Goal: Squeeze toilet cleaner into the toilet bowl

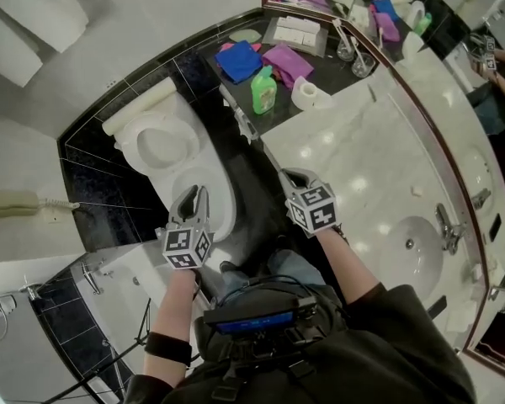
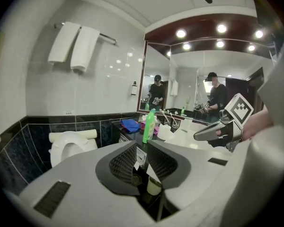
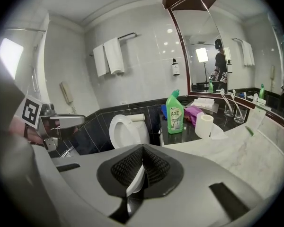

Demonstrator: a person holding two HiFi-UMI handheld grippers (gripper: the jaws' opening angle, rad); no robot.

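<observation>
The green toilet cleaner bottle [image 1: 263,91] [image 2: 149,126] [image 3: 174,112] stands upright on the black counter beside the toilet, and neither gripper touches it. The white toilet [image 1: 227,202] [image 2: 68,145] [image 3: 125,129] has its lid raised. My left gripper [image 1: 196,197] [image 2: 141,148] hovers over the bowl's near rim. Its jaws are slightly apart, with nothing between them. My right gripper [image 1: 296,178] [image 3: 142,155] is shut and empty, above the dark floor between toilet and vanity. The bottle is well ahead of both grippers.
A toilet paper roll [image 1: 307,93], a blue cloth [image 1: 238,60] and a purple cloth [image 1: 288,61] lie near the bottle. The marble vanity [image 1: 362,150], with its sink [image 1: 408,247] and faucet [image 1: 449,228], runs along the right. A wall phone [image 1: 13,202] hangs at the left.
</observation>
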